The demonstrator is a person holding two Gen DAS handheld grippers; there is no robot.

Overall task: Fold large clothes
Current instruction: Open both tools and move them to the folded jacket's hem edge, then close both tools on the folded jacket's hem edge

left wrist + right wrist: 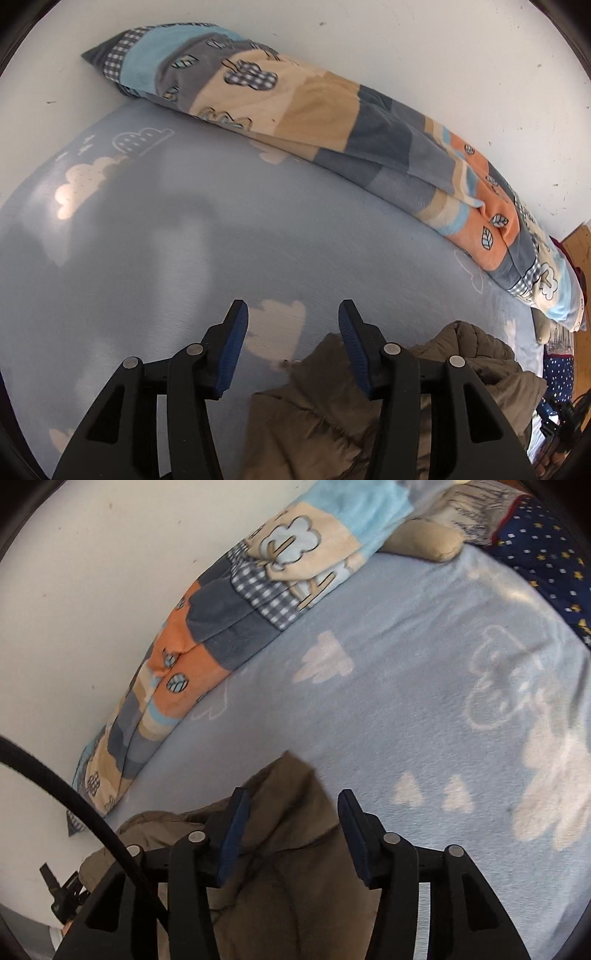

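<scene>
1. The left gripper [293,314] hangs over the bed with its jaws spread wide and nothing between them; its right finger crosses in front of the jacket's edge, but whether it touches the cloth cannot be told.
2. The right gripper [293,801] is likewise released, jaws apart, poised above the jacket with a raised fold of it showing between the fingers, not pinched.
3. The olive-brown quilted jacket [332,406] lies crumpled on the near part of the light blue cloud-print bedsheet [184,240]. It is bunched, so its long axis cannot be told; in the right wrist view one pointed corner [291,760] reaches away from the gripper toward the middle of the bed.
4. Along the bed's far edge, against the white wall [406,55], stretches a rolled patchwork fleece blanket [314,122] in grey, beige, orange and blue.
5. Past the blanket's end sit a beige plush toy [424,541] and a navy star-print cushion [546,554].
6. A black cable [74,794] curves across the right wrist view's lower left.
</scene>
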